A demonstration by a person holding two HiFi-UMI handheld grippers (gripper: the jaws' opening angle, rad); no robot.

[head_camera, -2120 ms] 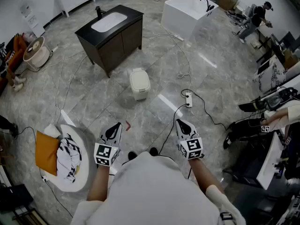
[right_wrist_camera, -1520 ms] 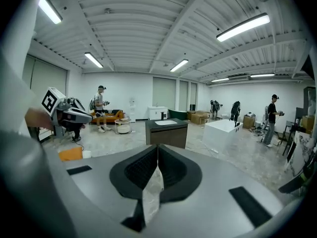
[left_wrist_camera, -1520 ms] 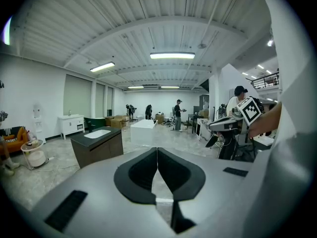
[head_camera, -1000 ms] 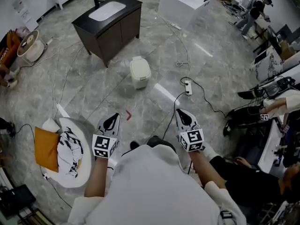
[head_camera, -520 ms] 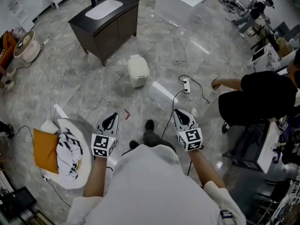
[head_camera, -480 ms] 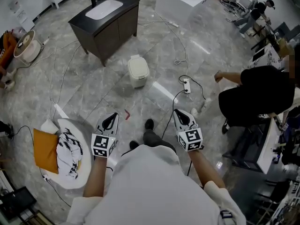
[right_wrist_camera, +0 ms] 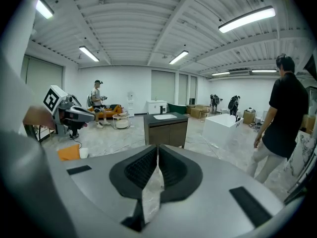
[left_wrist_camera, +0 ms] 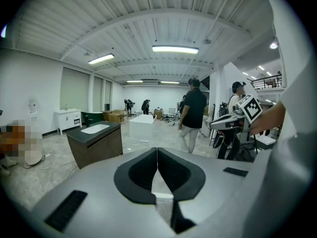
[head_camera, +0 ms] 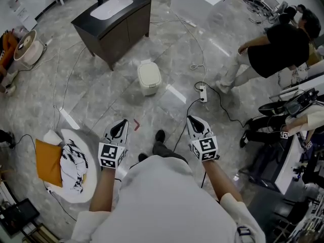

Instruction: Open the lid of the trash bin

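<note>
The trash bin stands on the floor, well ahead of you, near the dark cabinet. The left gripper and right gripper have jaws pressed together, empty. Expect a light, stiff, smooth lid; lift it at its near edge.

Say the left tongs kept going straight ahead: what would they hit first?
Nothing nearby. The left tongs are held level, so the way looks free until roughly the white tub across the room, though depth is hard to judge.
</note>
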